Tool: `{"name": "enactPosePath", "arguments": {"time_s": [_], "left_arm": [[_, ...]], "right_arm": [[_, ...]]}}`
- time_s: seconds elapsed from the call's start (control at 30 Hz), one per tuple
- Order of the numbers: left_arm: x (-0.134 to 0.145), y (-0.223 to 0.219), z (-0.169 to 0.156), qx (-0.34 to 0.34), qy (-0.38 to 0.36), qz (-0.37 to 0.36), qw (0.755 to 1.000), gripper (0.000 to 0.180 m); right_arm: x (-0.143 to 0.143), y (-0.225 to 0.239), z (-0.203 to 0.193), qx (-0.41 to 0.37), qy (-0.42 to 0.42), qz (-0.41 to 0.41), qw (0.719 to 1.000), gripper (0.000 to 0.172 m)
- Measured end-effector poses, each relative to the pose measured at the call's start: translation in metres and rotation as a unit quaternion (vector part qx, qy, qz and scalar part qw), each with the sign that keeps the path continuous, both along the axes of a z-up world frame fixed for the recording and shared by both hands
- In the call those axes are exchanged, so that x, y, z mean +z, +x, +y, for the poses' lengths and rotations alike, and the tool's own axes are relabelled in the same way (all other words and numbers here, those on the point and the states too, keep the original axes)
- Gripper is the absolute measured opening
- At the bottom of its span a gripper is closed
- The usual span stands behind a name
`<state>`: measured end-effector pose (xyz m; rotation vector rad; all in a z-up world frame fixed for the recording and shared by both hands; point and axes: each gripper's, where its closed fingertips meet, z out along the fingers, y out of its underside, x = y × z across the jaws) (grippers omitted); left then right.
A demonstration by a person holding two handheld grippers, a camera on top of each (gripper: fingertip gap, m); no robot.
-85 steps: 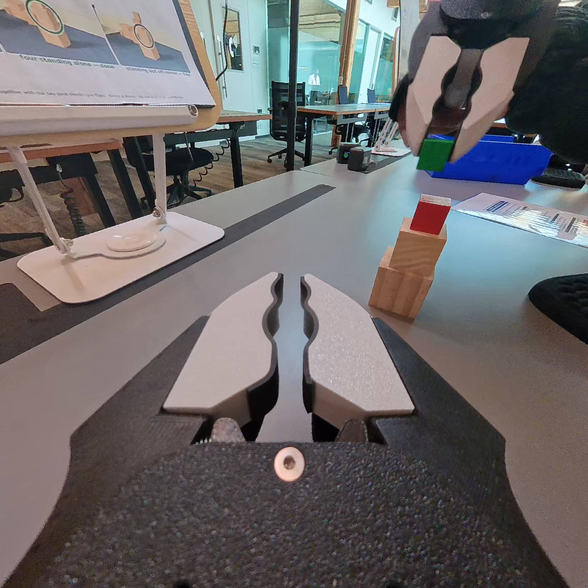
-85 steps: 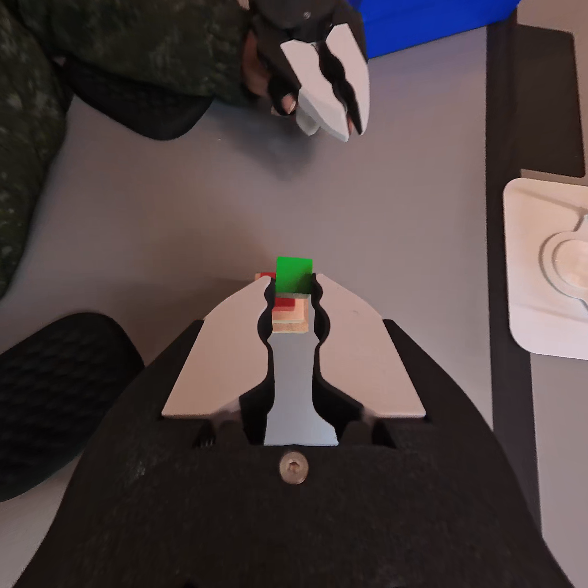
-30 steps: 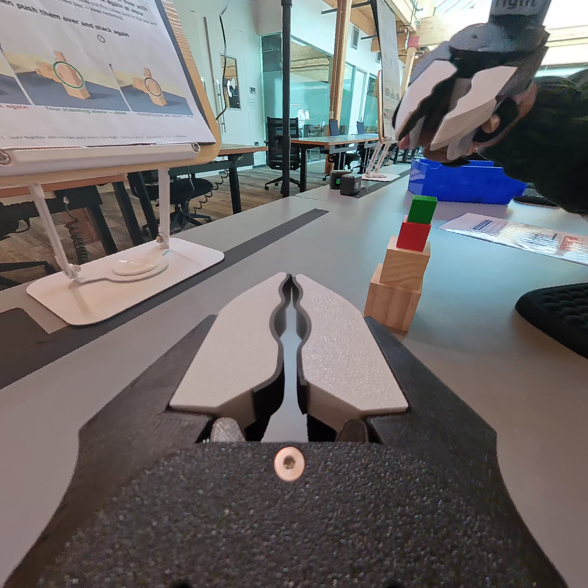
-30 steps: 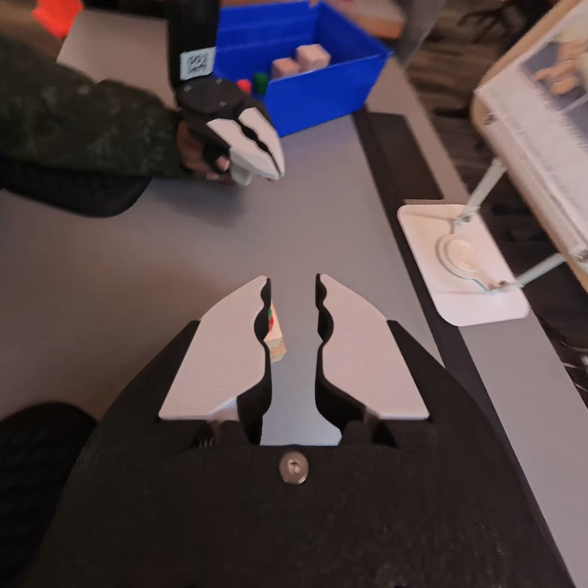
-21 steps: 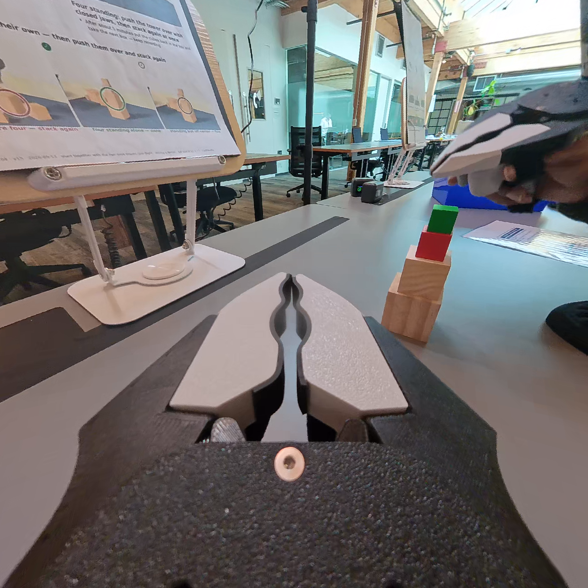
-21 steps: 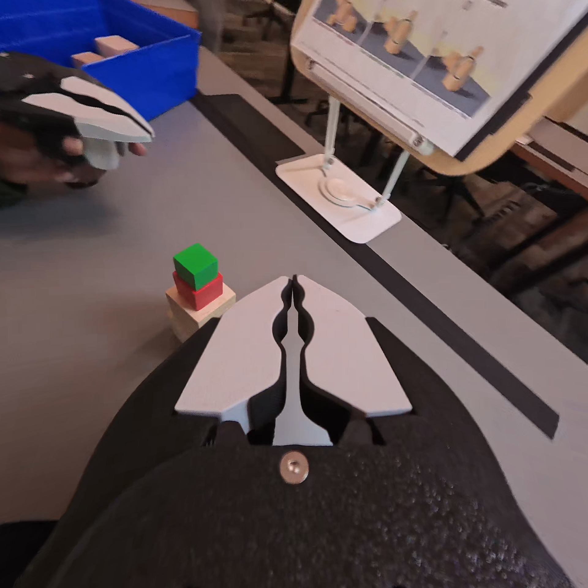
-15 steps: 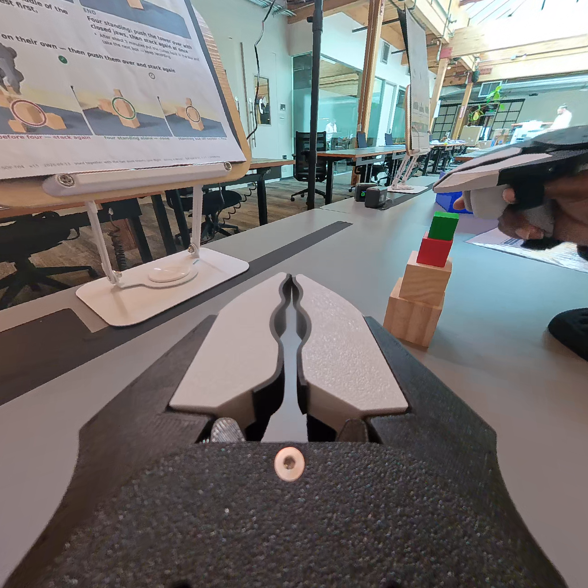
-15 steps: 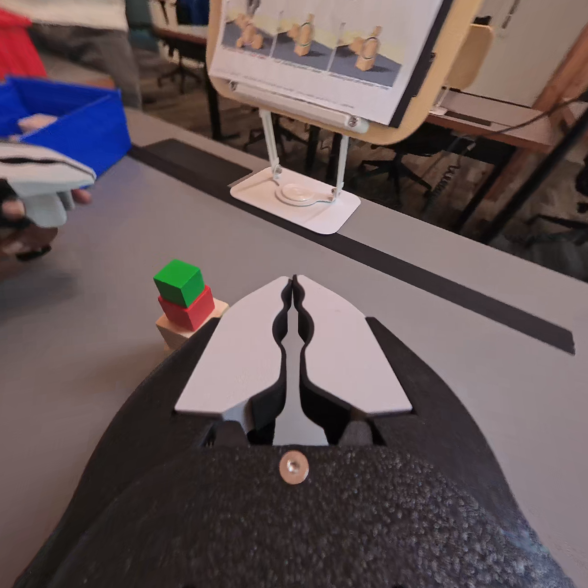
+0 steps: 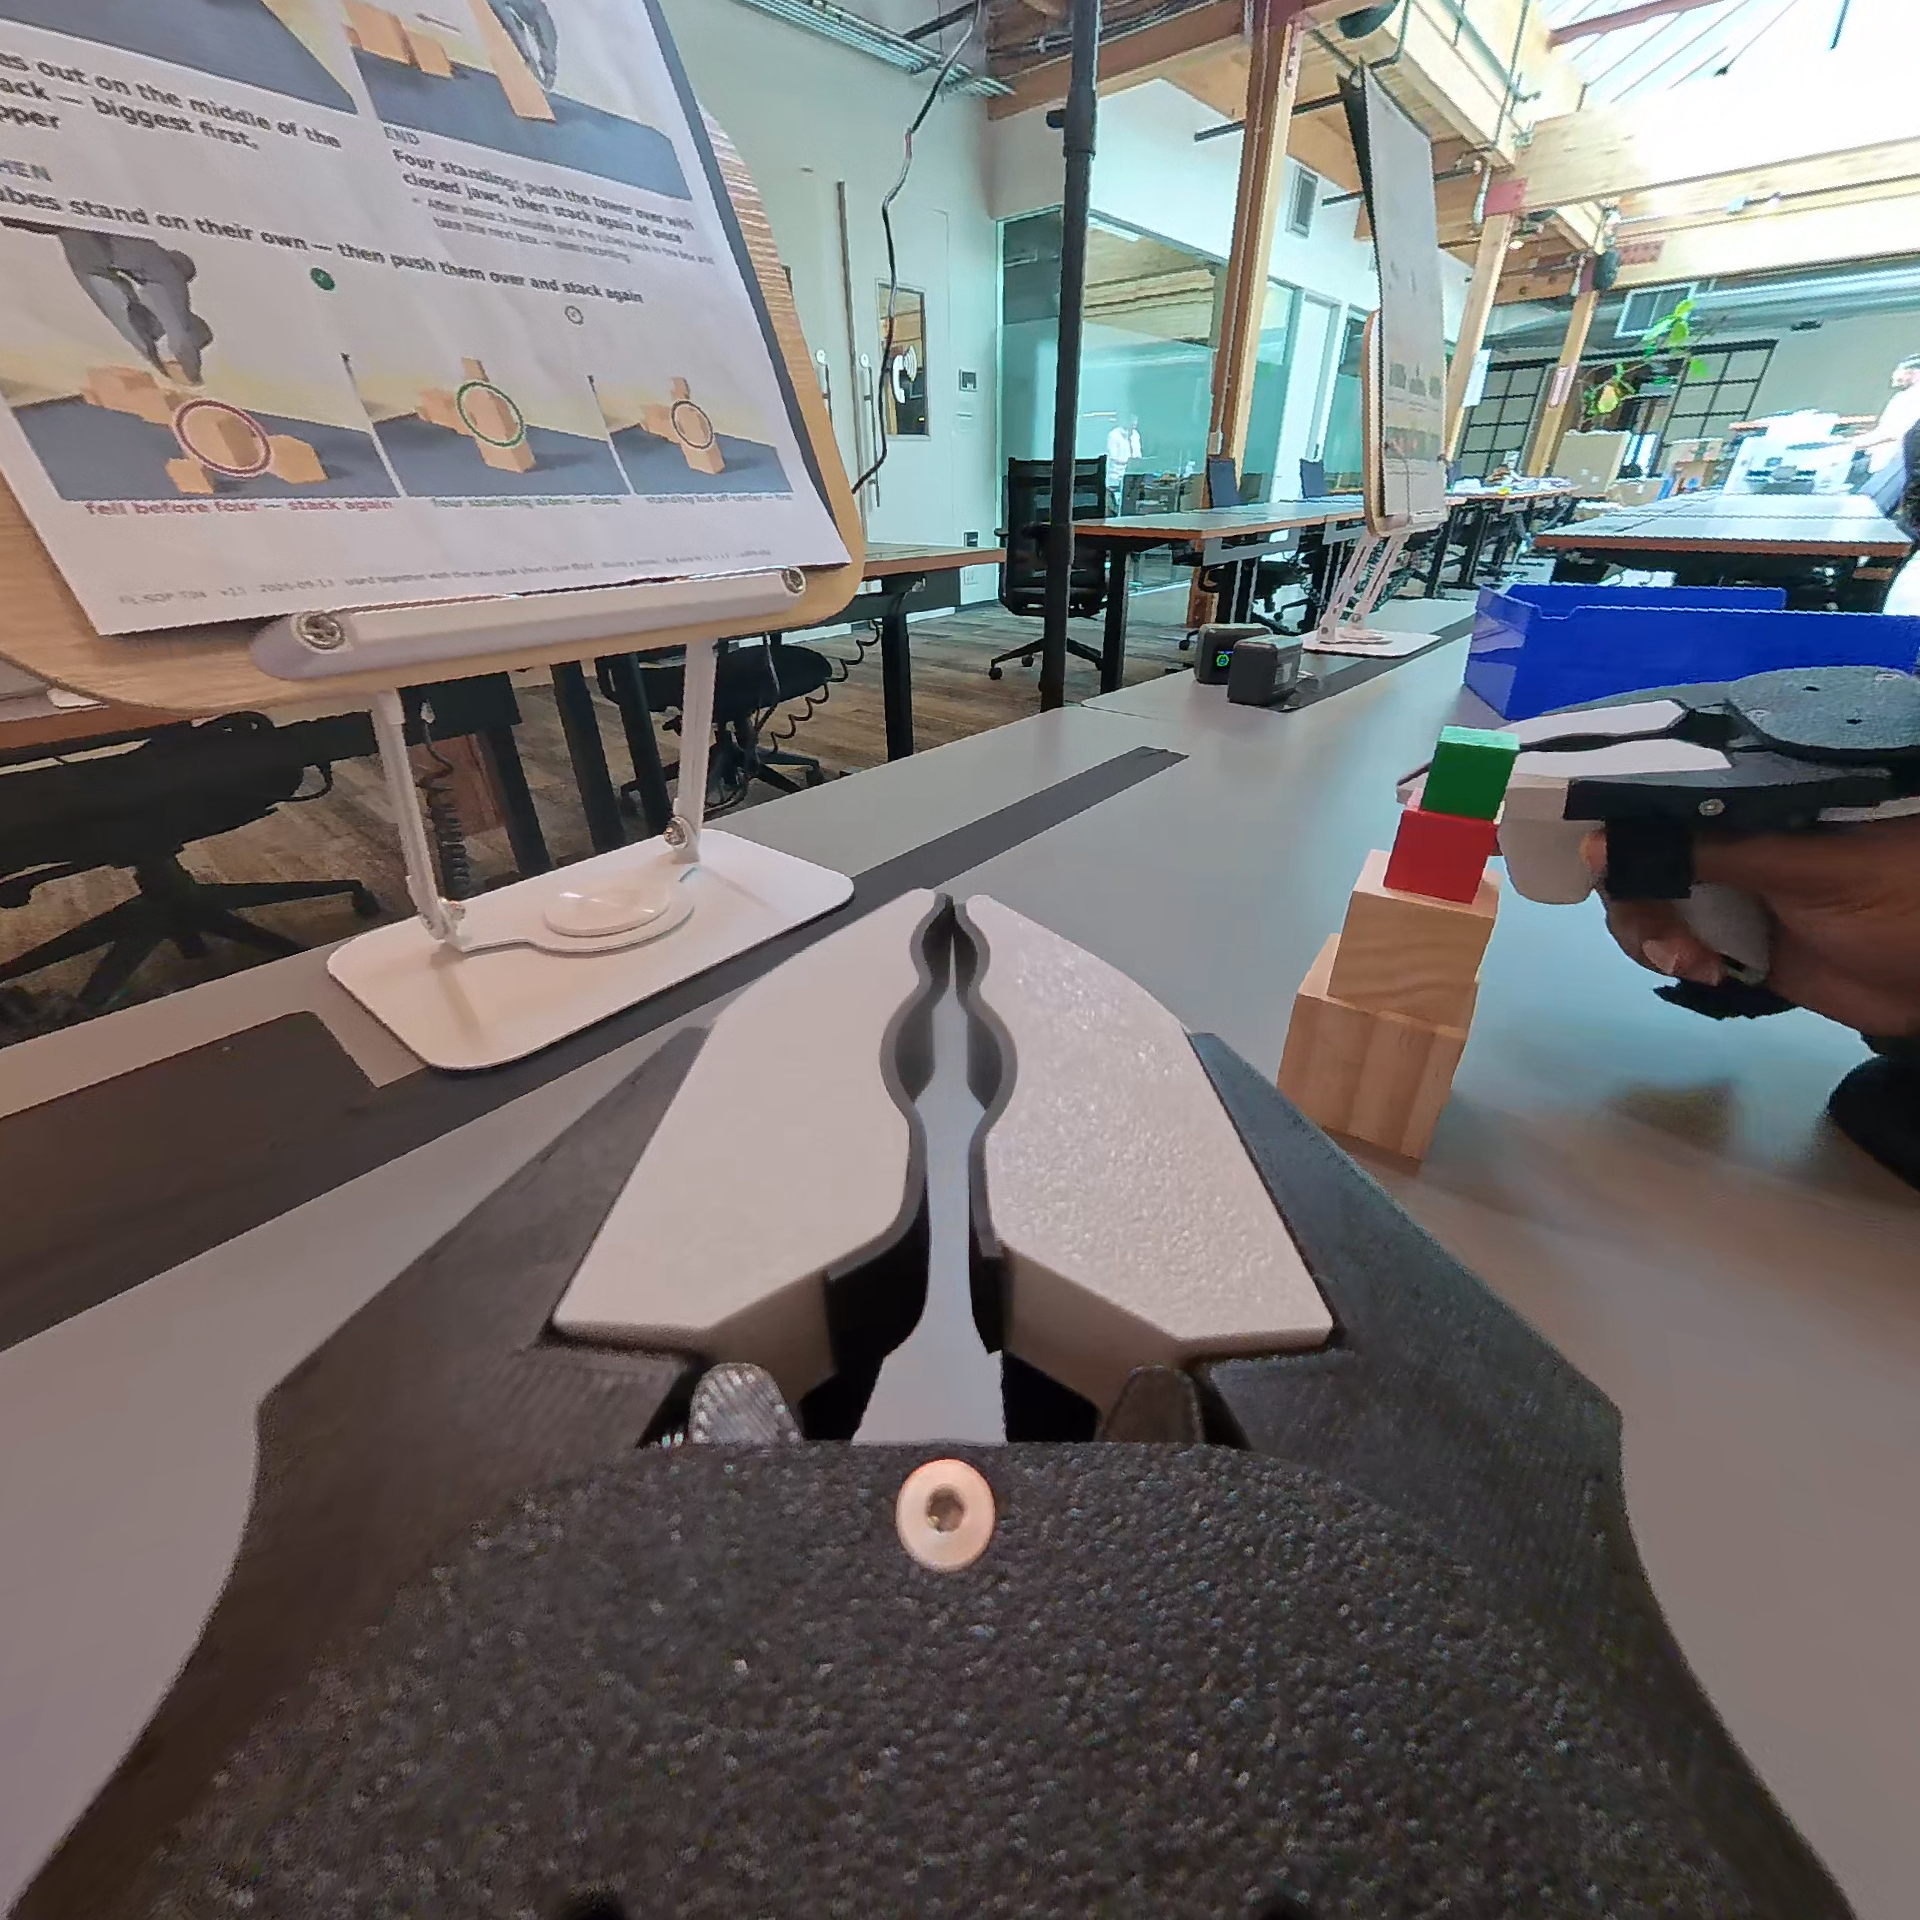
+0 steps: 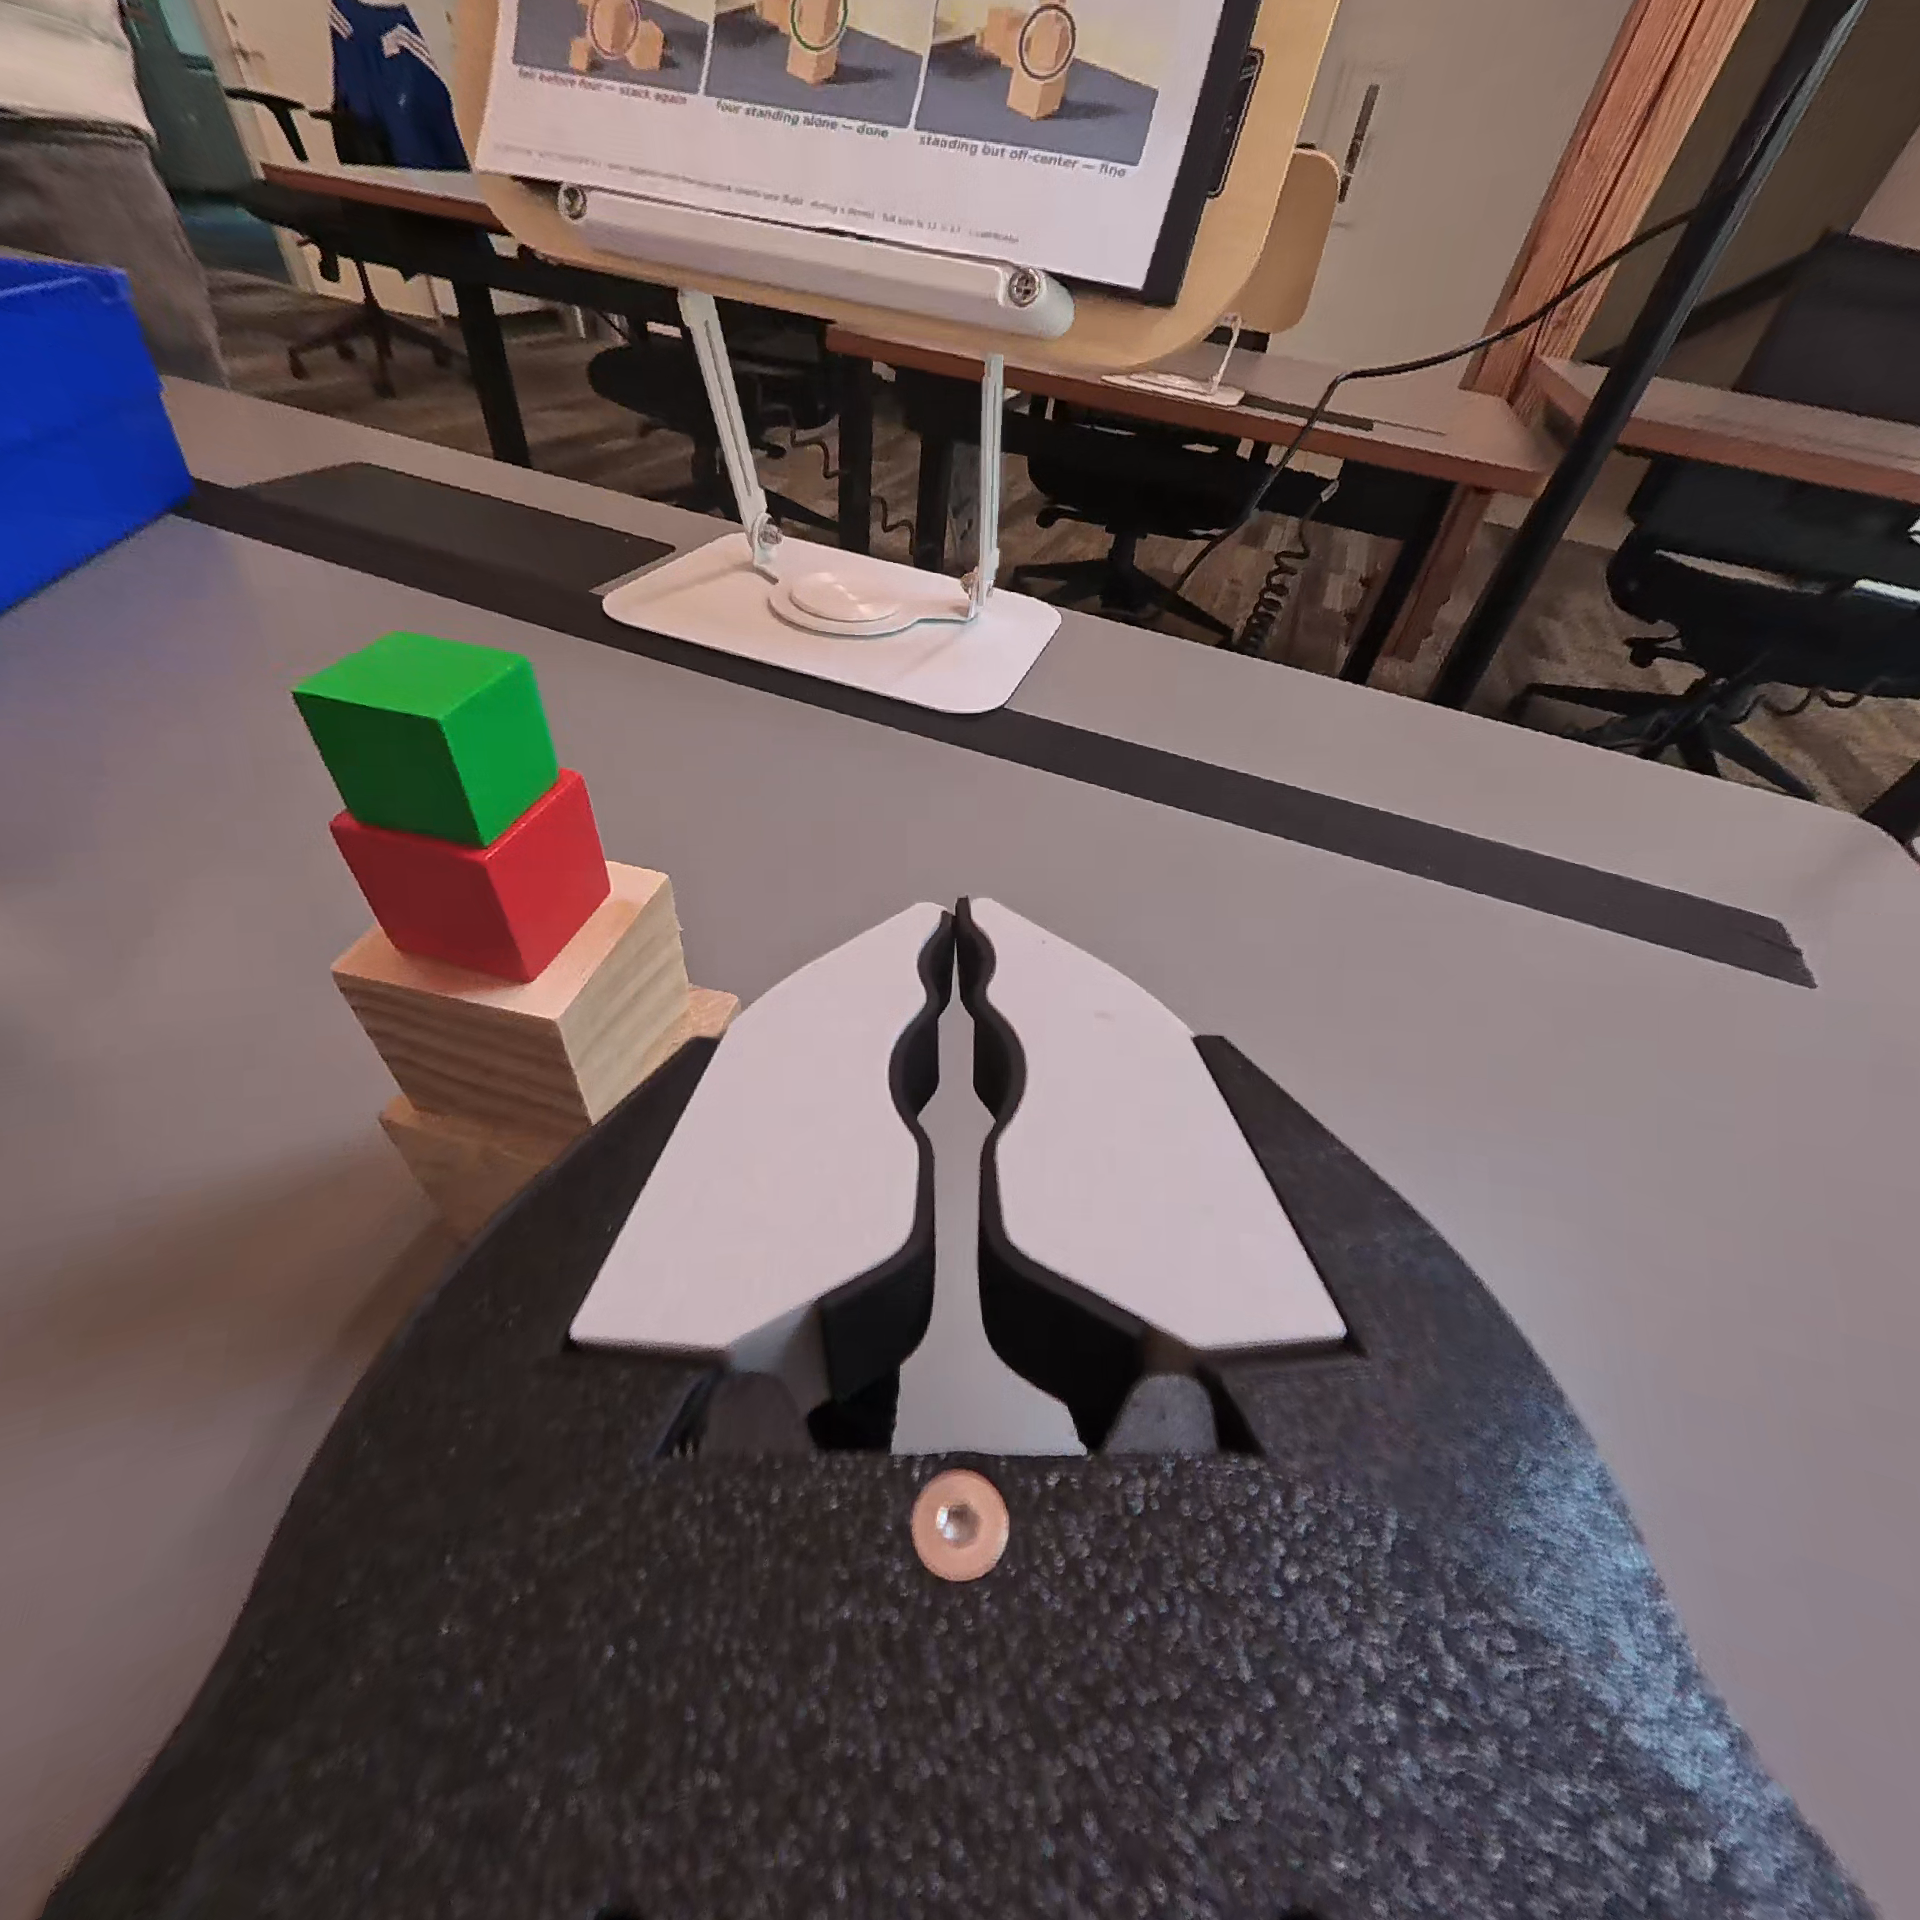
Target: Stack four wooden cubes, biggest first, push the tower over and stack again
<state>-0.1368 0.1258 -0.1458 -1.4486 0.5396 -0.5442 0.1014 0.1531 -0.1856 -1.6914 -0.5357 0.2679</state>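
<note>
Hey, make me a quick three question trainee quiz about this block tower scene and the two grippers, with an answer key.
1. True or false: the green cube sits on top of the tower.
2. Which block lies directly under the red cube? A) blue cube B) pale wooden block C) green cube
3. Fill in: the right gripper has its fingers ____ with nothing between them.

Key: 1 true. 2 B, the upper wooden block. 3 shut; the left gripper too.

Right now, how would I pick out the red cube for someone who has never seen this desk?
Find the grey table in front of the white document stand; on it stands a four-cube tower. The red cube is third from the bottom, resting on two bare wooden cubes and under the green cube: the only red one.
</note>
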Motion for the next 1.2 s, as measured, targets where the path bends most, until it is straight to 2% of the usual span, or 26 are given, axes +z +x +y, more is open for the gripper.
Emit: {"name": "enactPosePath", "arguments": {"time_s": [0.33,0.47,0.73,0.97,1.07,1.2], "left_arm": [[-0.001,-0.037,0.01,0.078,-0.002,-0.007,0.997,0.0],[0.0,-0.045,0.013,0.088,-0.003,-0.009,0.996,0.0],[0.0,-0.042,0.014,0.086,-0.001,-0.002,0.996,0.0],[0.001,-0.047,0.016,0.105,0.004,-0.002,0.994,0.0],[0.005,-0.052,0.015,0.115,0.008,-0.009,0.993,0.0],[0.004,-0.05,0.015,0.113,0.007,-0.006,0.994,0.0]], "right_arm": [[-0.027,-0.009,0.002,-0.026,-0.045,-0.064,0.997,0.001],[-0.033,-0.026,0.004,-0.029,-0.055,-0.082,0.995,0.0],[-0.017,-0.088,-0.007,0.027,0.012,-0.146,0.989,0.0],[0.0,-0.152,-0.047,0.149,0.102,-0.171,0.968,0.0],[0.008,-0.155,-0.057,0.174,0.118,-0.149,0.966,0.0],[0.022,-0.126,-0.042,0.142,0.102,-0.088,0.981,0.001]]}}
